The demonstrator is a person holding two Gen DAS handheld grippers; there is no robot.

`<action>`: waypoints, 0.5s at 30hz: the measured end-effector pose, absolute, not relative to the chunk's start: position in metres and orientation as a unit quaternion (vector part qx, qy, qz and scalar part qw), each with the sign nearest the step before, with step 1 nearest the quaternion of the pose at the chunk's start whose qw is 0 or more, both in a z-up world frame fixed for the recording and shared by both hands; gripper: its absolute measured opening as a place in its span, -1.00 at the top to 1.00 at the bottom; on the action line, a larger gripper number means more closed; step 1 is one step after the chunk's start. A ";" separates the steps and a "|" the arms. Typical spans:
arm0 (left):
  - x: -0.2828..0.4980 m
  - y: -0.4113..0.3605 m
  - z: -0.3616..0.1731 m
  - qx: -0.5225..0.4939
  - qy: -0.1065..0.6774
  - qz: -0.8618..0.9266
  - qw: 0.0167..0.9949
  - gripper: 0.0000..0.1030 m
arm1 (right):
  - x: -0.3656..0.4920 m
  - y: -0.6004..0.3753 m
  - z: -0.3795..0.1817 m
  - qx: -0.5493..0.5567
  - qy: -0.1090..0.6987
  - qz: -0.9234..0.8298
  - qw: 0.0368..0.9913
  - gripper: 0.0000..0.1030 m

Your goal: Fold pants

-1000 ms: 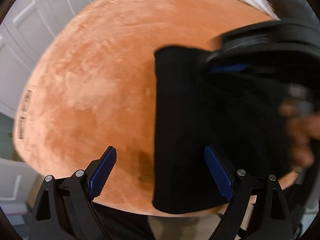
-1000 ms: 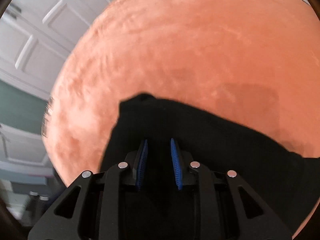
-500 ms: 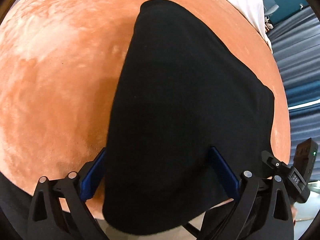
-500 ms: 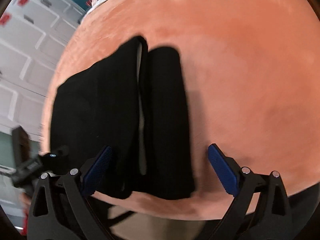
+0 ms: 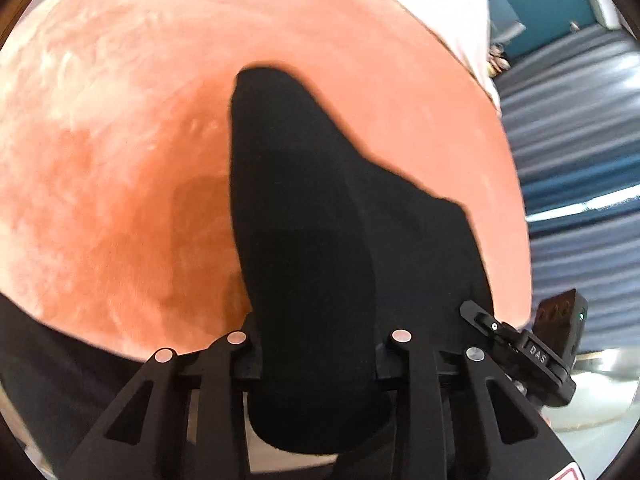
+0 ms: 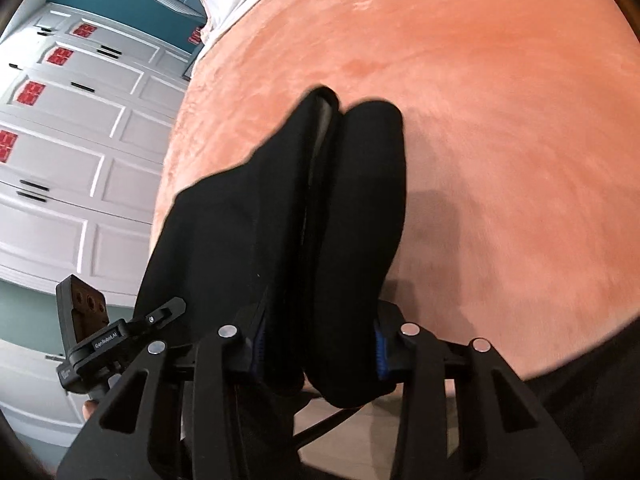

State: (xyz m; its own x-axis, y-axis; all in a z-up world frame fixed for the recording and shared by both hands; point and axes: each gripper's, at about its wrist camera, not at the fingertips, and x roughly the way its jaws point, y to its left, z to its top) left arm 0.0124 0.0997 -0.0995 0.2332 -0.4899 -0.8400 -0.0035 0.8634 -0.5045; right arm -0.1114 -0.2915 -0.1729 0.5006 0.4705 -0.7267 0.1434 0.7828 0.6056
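Right wrist view shows my right tongs [image 6: 320, 354] clamped on the near edge of the black pants [image 6: 280, 216] lying on the orange bed [image 6: 500, 120], left tongs [image 5: 316, 356] gripping them too, so uneven pulling could spill the stacked layers apart.

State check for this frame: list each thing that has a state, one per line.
black pants: folded lengthwise, lying on the blanket, near end hanging off its edge.
left gripper: shut on the near end of one fold.
right gripper: shut on the near end of the other fold.
orange blanket: spread flat under the pants.
white cabinet doors: closed.
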 end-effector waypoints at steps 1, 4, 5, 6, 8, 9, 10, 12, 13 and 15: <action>0.009 0.095 -0.085 -0.194 0.596 -0.168 0.761 0.45 | -0.122 -0.292 -0.160 0.312 0.483 0.107 0.811 0.28; 0.012 0.087 -0.042 -0.181 0.578 -0.194 0.772 0.46 | -0.135 -0.288 -0.118 0.307 0.460 0.122 0.824 0.28; 0.015 0.084 -0.026 -0.175 0.566 -0.201 0.780 0.46 | -0.135 -0.286 -0.100 0.303 0.446 0.128 0.832 0.28; 0.019 0.081 -0.013 -0.171 0.554 -0.209 0.788 0.46 | -0.137 -0.286 -0.073 0.293 0.422 0.136 0.847 0.28; 0.034 0.074 0.028 -0.157 0.512 -0.229 0.813 0.46 | -0.136 -0.287 -0.039 0.277 0.389 0.146 0.866 0.28; 0.040 0.071 0.043 -0.150 0.495 -0.234 0.823 0.46 | -0.133 -0.287 -0.017 0.266 0.367 0.151 0.878 0.28; 0.051 0.067 0.067 -0.142 0.466 -0.244 0.838 0.46 | -0.128 -0.289 0.005 0.256 0.343 0.157 0.890 0.28; 0.072 0.059 0.100 -0.126 0.421 -0.256 0.861 0.45 | -0.118 -0.290 0.043 0.234 0.299 0.168 0.910 0.28; 0.087 0.053 0.120 -0.118 0.393 -0.261 0.874 0.45 | -0.106 -0.293 0.069 0.221 0.268 0.176 0.921 0.28; 0.121 0.046 0.148 -0.110 0.349 -0.267 0.891 0.45 | -0.082 -0.297 0.101 0.208 0.226 0.183 0.934 0.28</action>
State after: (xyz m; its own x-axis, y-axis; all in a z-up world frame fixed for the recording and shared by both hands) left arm 0.1213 0.0465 0.1483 0.6129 -0.5532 -0.5641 0.3997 0.8330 -0.3826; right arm -0.0823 -0.2969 0.1009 0.8308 0.4350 -0.3471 -0.2469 0.8471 0.4706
